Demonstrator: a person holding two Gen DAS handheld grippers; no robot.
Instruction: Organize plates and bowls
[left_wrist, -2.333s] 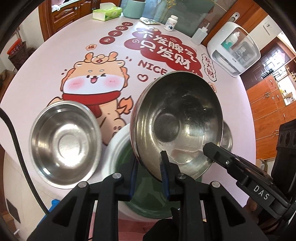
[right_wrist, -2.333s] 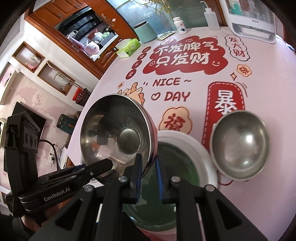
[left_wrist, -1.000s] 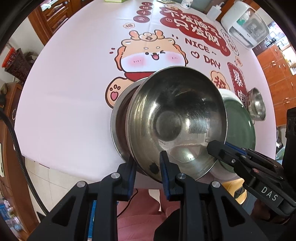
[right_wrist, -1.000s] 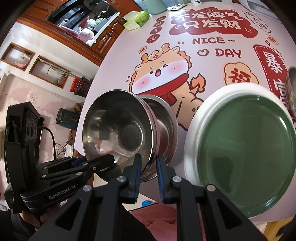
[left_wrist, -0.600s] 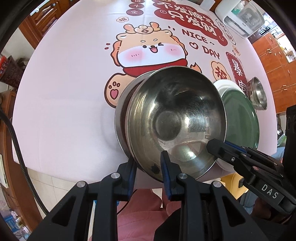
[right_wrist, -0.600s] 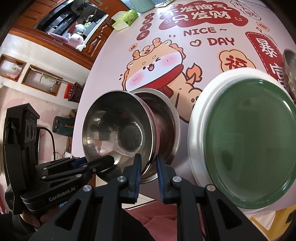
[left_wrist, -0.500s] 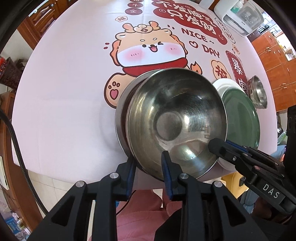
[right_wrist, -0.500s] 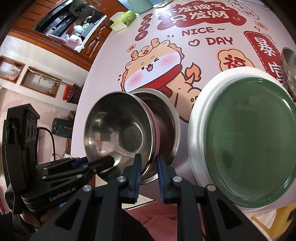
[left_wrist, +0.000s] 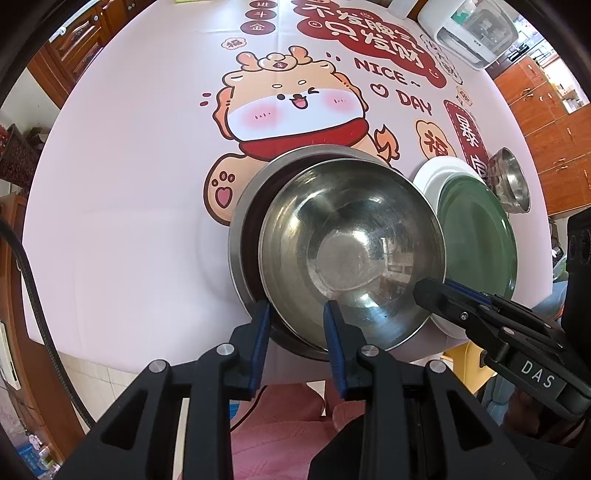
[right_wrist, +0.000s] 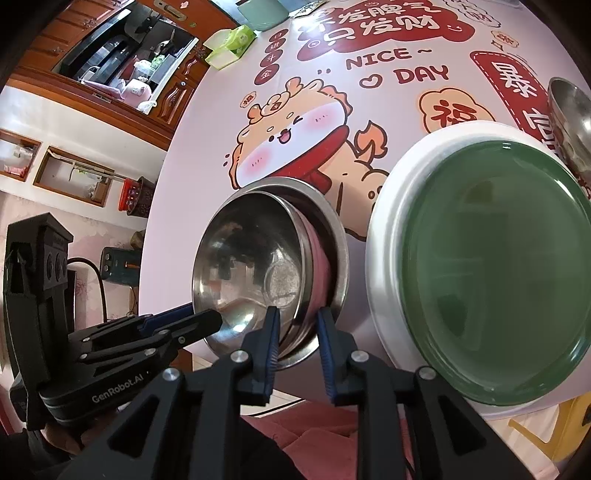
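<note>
A steel bowl (left_wrist: 354, 251) (right_wrist: 243, 266) lies slightly tilted inside a wider steel bowl (left_wrist: 247, 221) (right_wrist: 332, 229) near the table's front edge. My left gripper (left_wrist: 295, 317) straddles the near rims of both bowls, one finger outside the stack and one inside. Its pads stand clear of the metal. My right gripper (right_wrist: 298, 328) straddles the rims on the side toward the plates. Its jaws are opening and the pads do not press. Each gripper shows in the other's view.
A green plate (left_wrist: 476, 236) (right_wrist: 495, 266) rests on a white plate (left_wrist: 432, 177) (right_wrist: 388, 206) right of the bowls. A small steel bowl (left_wrist: 511, 181) (right_wrist: 569, 110) sits beyond them. A white appliance (left_wrist: 469, 29) and a tissue box (right_wrist: 229, 46) stand far back.
The upper bowl has sunk down into the wider bowl and now rests in it. Both pairs of jaws have widened a little around the rims.
</note>
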